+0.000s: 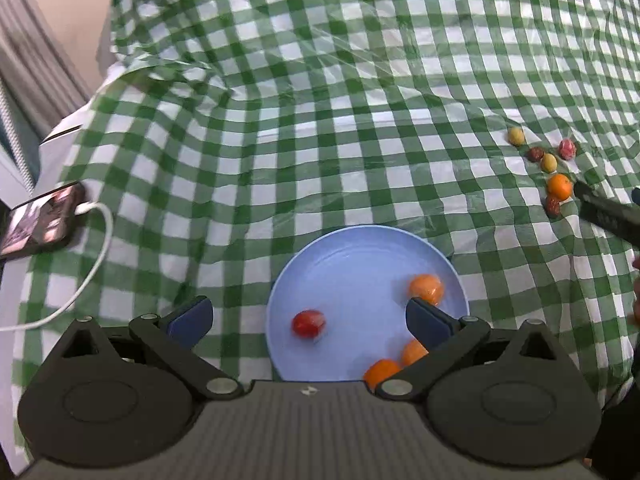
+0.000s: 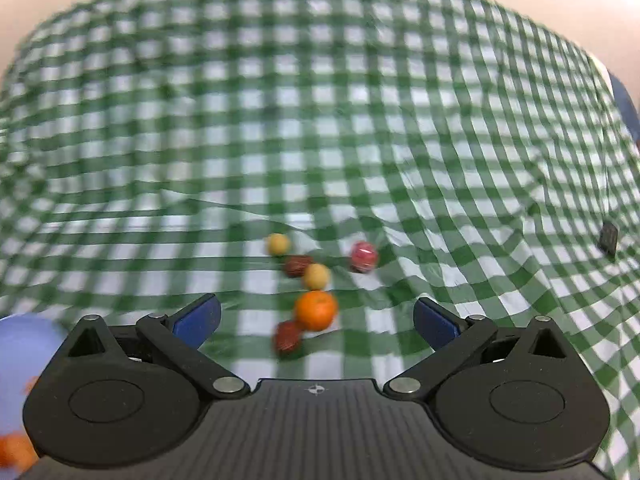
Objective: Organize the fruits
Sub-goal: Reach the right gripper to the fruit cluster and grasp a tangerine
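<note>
Left gripper (image 1: 308, 316): hovering above the round pale-blue plastic plate (image 1: 344, 256), fingers spread apart, gripping nothing; plate sitting on the green-and-white checked tablecloth (image 1: 320, 120), carrying one small red fruit (image 1: 308, 323) and three orange fruits (image 1: 426, 288) toward its right rim. Right gripper (image 2: 317, 316): fingers parted, empty, pointing at a loose cluster of small fruits lying on the cloth; round orange fruit (image 2: 315, 310) nearest, dark red fruit (image 2: 287, 337) touching it; the line of fruits is running away from the gripper; view blurred. Black phone (image 1: 40, 220) with white cable (image 1: 92, 256) lying at the cloth's left edge.
</note>
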A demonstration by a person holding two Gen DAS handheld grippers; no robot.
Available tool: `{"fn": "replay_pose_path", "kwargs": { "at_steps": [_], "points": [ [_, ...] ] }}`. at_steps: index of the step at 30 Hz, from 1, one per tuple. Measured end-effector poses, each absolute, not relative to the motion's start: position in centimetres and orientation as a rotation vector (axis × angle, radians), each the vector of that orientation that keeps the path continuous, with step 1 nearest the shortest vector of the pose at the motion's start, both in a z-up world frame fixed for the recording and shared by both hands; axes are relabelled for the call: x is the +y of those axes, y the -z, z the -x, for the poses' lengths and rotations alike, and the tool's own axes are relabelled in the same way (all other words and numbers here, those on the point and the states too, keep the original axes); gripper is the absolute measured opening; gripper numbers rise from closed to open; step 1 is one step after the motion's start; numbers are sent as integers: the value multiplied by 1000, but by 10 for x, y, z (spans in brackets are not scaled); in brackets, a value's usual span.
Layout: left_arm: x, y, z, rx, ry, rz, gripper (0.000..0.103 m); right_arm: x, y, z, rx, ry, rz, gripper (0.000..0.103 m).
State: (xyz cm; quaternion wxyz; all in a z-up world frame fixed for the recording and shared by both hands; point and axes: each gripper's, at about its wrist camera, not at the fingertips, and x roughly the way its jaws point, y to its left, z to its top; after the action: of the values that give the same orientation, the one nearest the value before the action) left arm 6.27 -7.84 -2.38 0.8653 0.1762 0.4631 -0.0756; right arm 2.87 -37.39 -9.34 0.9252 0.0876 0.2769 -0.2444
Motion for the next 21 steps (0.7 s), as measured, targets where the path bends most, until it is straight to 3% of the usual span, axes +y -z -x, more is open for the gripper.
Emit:
{"fn": "replay_pose_path", "kwargs": {
  "at_steps": [5, 6, 7, 8, 15, 16, 21],
  "points": [
    [-101, 42, -81, 1006, 166, -396, 103, -415, 129, -65, 612, 500, -208, 97],
    [-105, 46, -85, 1016, 166, -402, 103, -419, 135, -70, 618, 482, -206, 89],
    [-110, 49, -89, 1024, 168, -408, 103, -424, 142, -74, 625, 452, -207, 57],
    [-115, 52, -92, 1030, 172, -411, 103, -429, 149, -79, 634, 401, -222, 42],
    [-171, 67, -110, 1013, 238, -449, 103, -425, 169, -92, 619, 284, -219, 44],
    [-182, 69, -112, 1000, 254, -455, 103, -429, 169, -93, 621, 286, -243, 36],
    [-235, 82, -122, 965, 354, -454, 103, -457, 156, -79, 554, 421, -294, 35]
  ]
}}
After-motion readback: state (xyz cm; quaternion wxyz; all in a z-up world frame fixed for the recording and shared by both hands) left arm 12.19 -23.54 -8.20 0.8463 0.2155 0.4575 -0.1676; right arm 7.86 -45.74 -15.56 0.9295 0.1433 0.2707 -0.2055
